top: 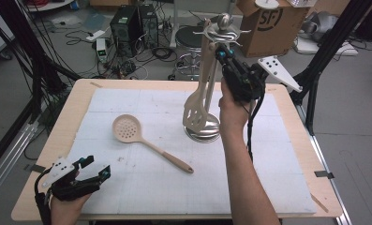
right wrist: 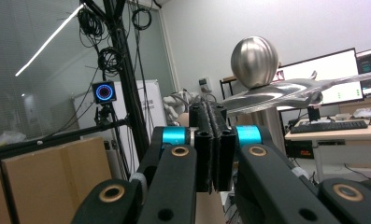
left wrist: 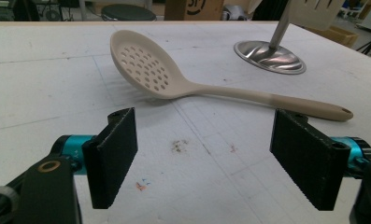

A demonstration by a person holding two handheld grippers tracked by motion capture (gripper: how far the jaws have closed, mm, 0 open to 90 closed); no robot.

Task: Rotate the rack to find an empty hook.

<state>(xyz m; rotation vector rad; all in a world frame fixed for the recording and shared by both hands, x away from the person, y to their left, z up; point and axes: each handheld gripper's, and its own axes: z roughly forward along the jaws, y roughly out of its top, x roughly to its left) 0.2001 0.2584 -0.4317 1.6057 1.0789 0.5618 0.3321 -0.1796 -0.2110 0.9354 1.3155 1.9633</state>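
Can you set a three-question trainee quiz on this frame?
1. True or false: the slotted spatula hangs from the metal rack.
2. Which gripper has its jaws wide apart: left gripper or right gripper?
3. Where does the perforated spoon lie?

Key: 1. True. 2. The left gripper; the right is shut beside the rack's top. 3. Flat on the white mat, ahead of the left gripper, untouched.

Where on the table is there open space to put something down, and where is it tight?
Free: the white mat behind the skimmer spoon, and the near stretch between the left gripper and the person's right forearm. Crowded: around the metal rack, where the slotted spatula hangs beside the right gripper.
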